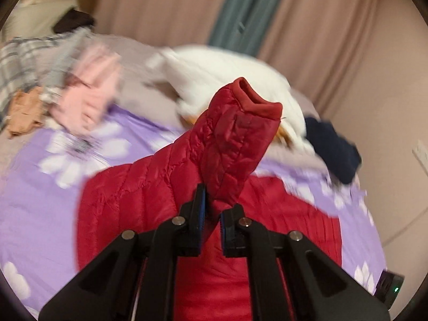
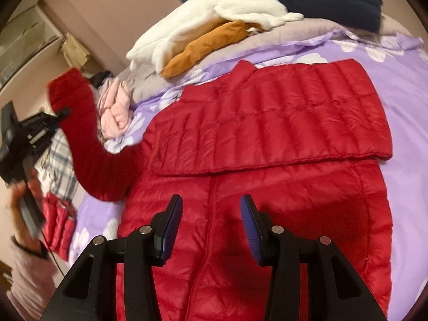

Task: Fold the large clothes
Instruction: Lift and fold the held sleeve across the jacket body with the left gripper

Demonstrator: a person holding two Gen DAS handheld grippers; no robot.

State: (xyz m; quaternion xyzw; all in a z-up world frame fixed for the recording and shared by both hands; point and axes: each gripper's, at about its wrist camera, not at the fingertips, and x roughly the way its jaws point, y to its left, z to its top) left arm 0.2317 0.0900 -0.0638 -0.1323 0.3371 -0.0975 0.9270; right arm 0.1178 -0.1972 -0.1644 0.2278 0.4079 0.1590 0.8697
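Sleeve (image 1: 235,139) in left gripper (image 1: 212,214), right gripper (image 2: 211,222) agape above jacket (image 2: 267,139).

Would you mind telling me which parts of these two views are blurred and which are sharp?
Left wrist view: the left gripper and the red sleeve it pinches are sharp, while the bed clutter behind, such as the pink garment, is motion-smeared. Right wrist view: mostly crisp red jacket; only the left edge, around the hand, is blurred.

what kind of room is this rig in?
Most likely a bedroom. The red quilted puffer jacket lies on a bed with a purple floral bedsheet, loose clothes such as a white fleece garment are heaped behind it, and pink curtains hang behind the bed.
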